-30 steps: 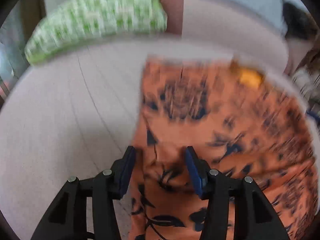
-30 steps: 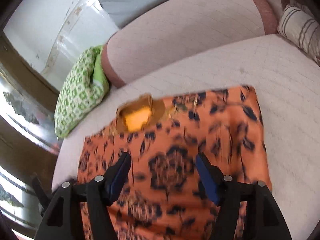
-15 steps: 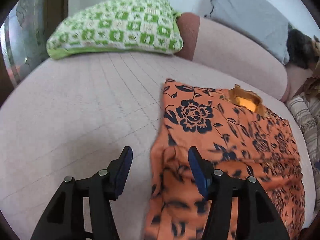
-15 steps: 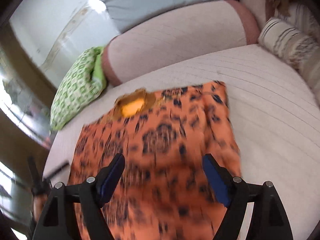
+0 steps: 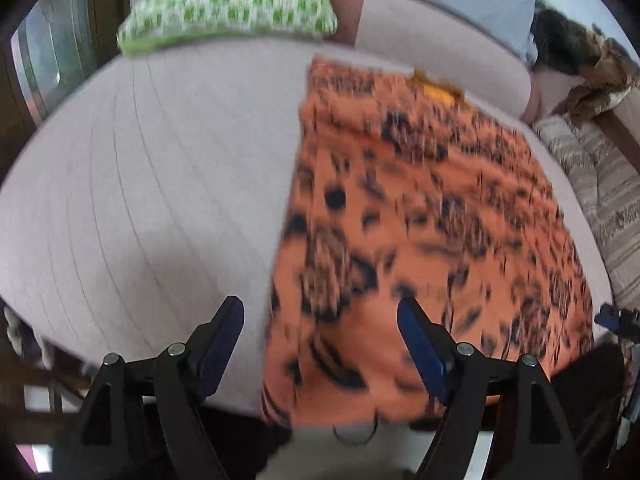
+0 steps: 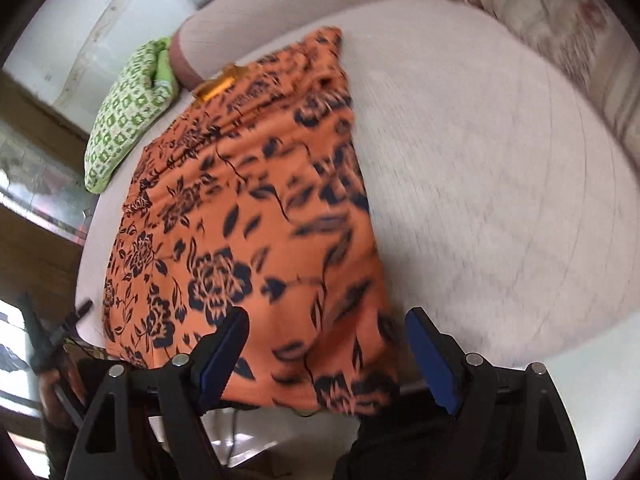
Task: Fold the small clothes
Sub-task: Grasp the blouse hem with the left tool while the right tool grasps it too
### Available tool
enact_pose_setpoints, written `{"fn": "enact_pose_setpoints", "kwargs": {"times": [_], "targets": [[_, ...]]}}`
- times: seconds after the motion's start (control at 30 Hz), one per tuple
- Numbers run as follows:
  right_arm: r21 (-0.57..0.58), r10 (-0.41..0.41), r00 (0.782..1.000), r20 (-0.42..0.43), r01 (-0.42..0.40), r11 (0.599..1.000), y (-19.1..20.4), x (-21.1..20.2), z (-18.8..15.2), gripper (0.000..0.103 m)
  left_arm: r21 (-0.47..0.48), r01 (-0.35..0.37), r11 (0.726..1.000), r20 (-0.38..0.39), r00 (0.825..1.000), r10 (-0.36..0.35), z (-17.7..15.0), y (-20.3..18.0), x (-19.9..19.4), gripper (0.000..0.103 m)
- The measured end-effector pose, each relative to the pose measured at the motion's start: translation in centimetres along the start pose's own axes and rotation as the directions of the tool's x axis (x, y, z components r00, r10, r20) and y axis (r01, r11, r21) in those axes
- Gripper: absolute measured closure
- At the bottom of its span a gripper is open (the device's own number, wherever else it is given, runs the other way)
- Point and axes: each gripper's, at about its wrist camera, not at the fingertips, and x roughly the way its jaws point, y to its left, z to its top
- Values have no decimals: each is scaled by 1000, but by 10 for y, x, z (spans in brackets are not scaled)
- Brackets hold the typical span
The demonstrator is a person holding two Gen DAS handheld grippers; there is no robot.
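Observation:
An orange garment with dark blue flowers [image 5: 440,220] lies spread flat on the pale sofa seat [image 5: 160,180]. Its yellow neck opening [image 5: 438,94] is at the far end and its near hem hangs over the seat's front edge. My left gripper [image 5: 320,312] hovers over the near left edge of the cloth. Its jaws are opening, and the cloth below them is not pinched. My right gripper [image 6: 326,320] stands open above the near right corner of the garment [image 6: 248,200], apart from it. Both views are blurred by motion.
A green-and-white checked pillow [image 5: 228,8] lies at the seat's far left against the backrest. A striped cushion [image 5: 600,200] lies at the right end. Bare seat [image 6: 480,180] spreads right of the garment. The floor shows below the front edge.
Both grippers have drawn back from the middle of the garment to its near hem at the seat's front edge. The left jaws have widened. The garment stays flat.

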Motion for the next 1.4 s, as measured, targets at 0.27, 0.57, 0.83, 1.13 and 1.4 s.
{"fn": "enact_pose_setpoints", "kwargs": {"times": [0.27, 0.57, 0.83, 1.13, 1.4], "targets": [[27, 43, 998, -44, -42, 999, 1, 10, -14, 51, -15, 30, 999, -53, 998, -31, -23, -2, 12, 24], [11, -25, 998, -52, 26, 1000, 3, 16, -16, 51, -4, -4, 1000, -48, 999, 3, -26, 1, 13, 60], [-5, 6, 1000, 5, -6, 1000, 19, -4, -17, 98, -28, 75, 997, 30, 997, -74, -22, 3, -22, 96], [32, -83, 994, -76, 86, 996, 9, 19, -13, 85, -29, 29, 999, -60, 998, -31, -27, -3, 8, 32], [150, -36, 996, -83, 48, 988, -8, 19, -11, 81, -37, -6, 999, -63, 998, 4, -28, 2, 12, 69]]}}
